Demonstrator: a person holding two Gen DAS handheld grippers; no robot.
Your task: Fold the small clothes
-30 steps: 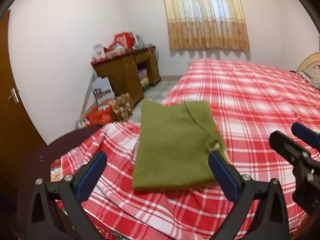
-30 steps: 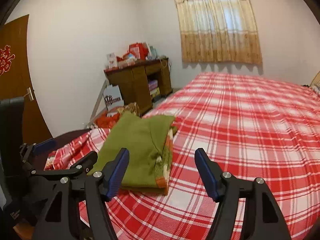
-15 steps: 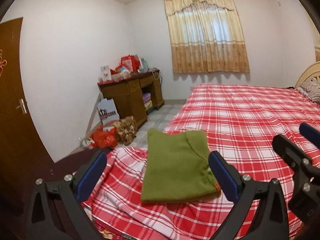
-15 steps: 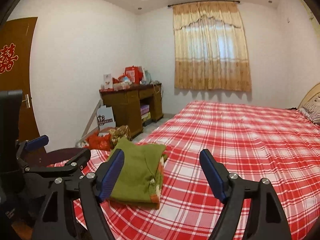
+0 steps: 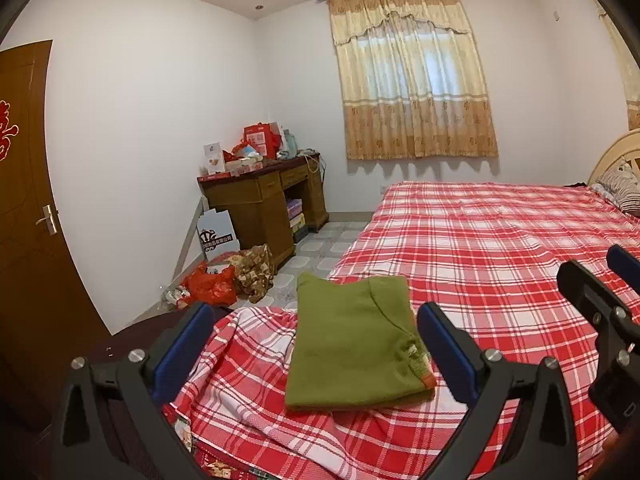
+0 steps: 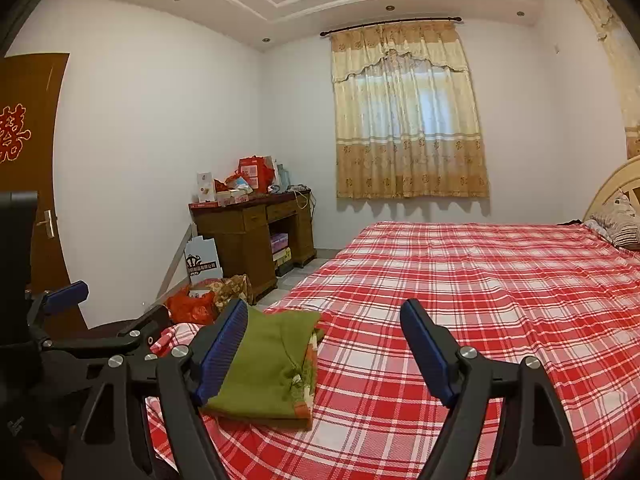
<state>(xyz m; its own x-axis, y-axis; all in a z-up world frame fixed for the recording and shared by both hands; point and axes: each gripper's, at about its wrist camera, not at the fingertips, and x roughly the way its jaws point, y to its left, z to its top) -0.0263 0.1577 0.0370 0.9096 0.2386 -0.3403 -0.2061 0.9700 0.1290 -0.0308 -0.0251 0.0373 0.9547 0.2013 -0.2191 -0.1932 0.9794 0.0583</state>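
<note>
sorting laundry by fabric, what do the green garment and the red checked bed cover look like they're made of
Green garment: looks like a soft knit or fleece, matte and slightly fuzzy, thick at the folded edge, with an orange trim at one corner; exact fibre unclear.
Red checked bed cover: looks like thin woven cloth, probably cotton or a blend; flat, matte, sharp plaid lines, fine creases near the garment.

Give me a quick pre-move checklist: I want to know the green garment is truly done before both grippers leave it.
1. Green garment folded into a compact rectangle: ok.
2. Garment lying on the plaid bedspread, not hanging over the edge: ok.
3. Left gripper jaws apart, nothing held: ok.
4. Right gripper jaws apart, nothing held: ok.
5. Layers squared at the orange-trimmed corner: not ok, edges peek out.
6. Another garment waiting: cannot tell.
</note>
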